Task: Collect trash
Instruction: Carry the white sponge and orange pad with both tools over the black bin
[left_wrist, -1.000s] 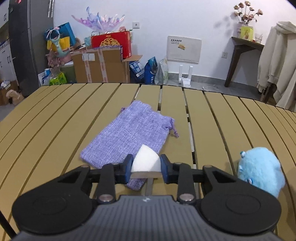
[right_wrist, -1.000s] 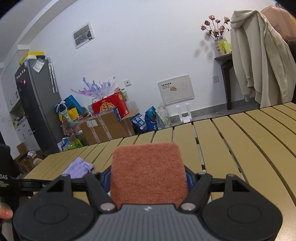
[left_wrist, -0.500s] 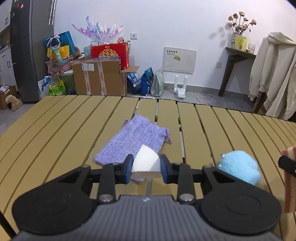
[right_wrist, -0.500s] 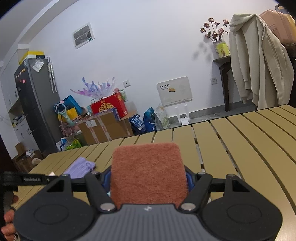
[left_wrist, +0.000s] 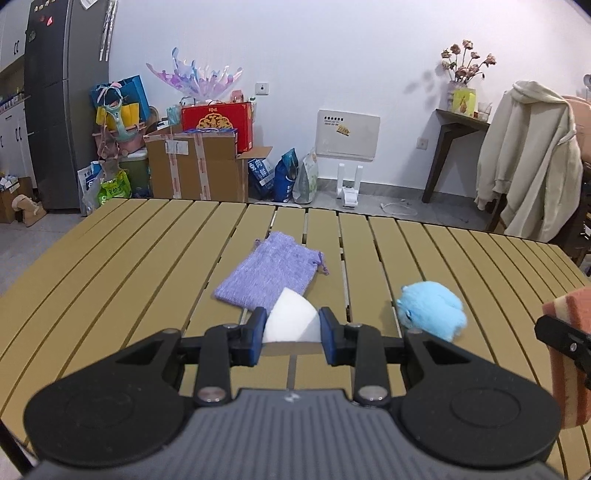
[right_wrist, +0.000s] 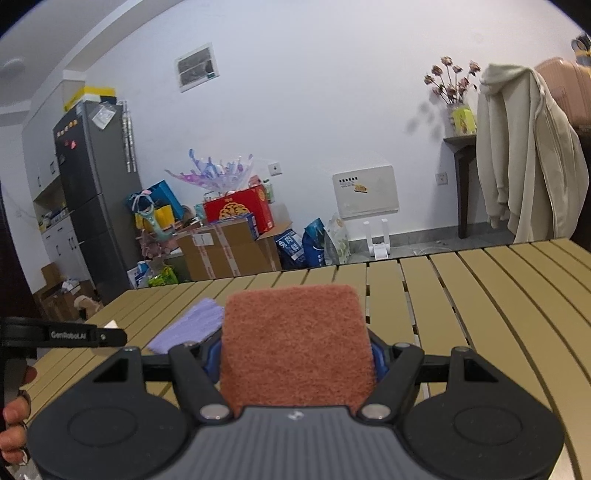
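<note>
The slatted yellow surface (left_wrist: 424, 251) fills the lower half of both views and carries little: a lilac drawstring pouch (left_wrist: 269, 275) lies flat near its middle, mouth toward the far right, and a fluffy blue toy (left_wrist: 432, 310) sits to its right, apart from it. The pouch lying slack and flat suggests it is meant as the collecting bag, though nothing shows it has been opened.

The right gripper (right_wrist: 295, 354) is clamped on a rust-coloured scouring sponge (right_wrist: 295, 343), gripped across its width so the rough face stands upright before the camera; in the left wrist view the same sponge shows at the right edge, clear of the surface. Held by its side edges, the soft pad is unlikely to fold or slip while carried.

The left gripper (left_wrist: 291, 328) is closed on a small white wedge of foam (left_wrist: 291, 319), pinched on its flat sides with the rounded end pointing forward, above the pouch's near corner. Both pieces of trash are thus in hand, off the surface, probably on their way to a drop-off that neither view shows.
</note>
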